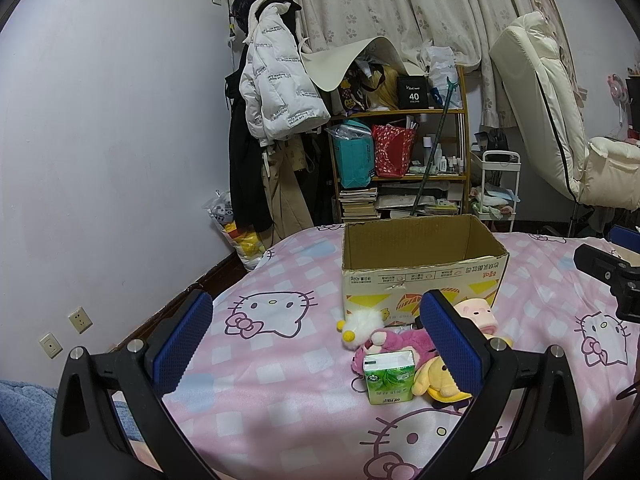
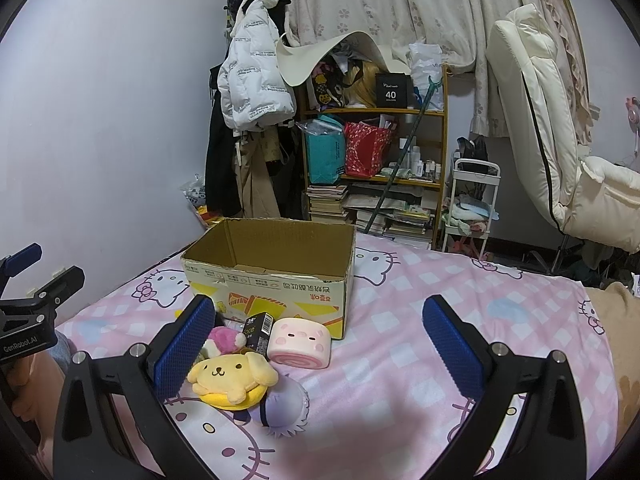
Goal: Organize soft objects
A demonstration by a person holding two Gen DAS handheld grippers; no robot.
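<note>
The soft objects lie in a loose cluster on the bedsheet (image 2: 400, 360), directly in front of the cardboard box (image 2: 280, 280), lower centre-left of the right wrist view. The yellow dog plush (image 2: 232, 374) lies flat with its face up and toward the camera, ears spread left and right, so its long axis runs across the frame. Touching its lower right edge is a lavender plush (image 2: 286, 406). The pink roll plush (image 2: 299, 342) sits just beside the box's front wall, its long axis running across the frame, face toward the camera. A small black carton (image 2: 258, 332) stands tilted between the roll and a pink-and-white plush (image 2: 224, 338).

In the left wrist view, a green tissue pack (image 1: 388, 378) stands upright at the near edge of the cluster, and a white fluffy plush (image 1: 360, 326) lies at the cluster's left end.

The box is open at the top, long axis across the frame.

The left gripper (image 1: 316, 344) is released, jaws spread wide, holding nothing. The right gripper (image 2: 318, 346) is likewise released and holds nothing; its left pad (image 2: 184, 348) stands in front of the cluster.
</note>
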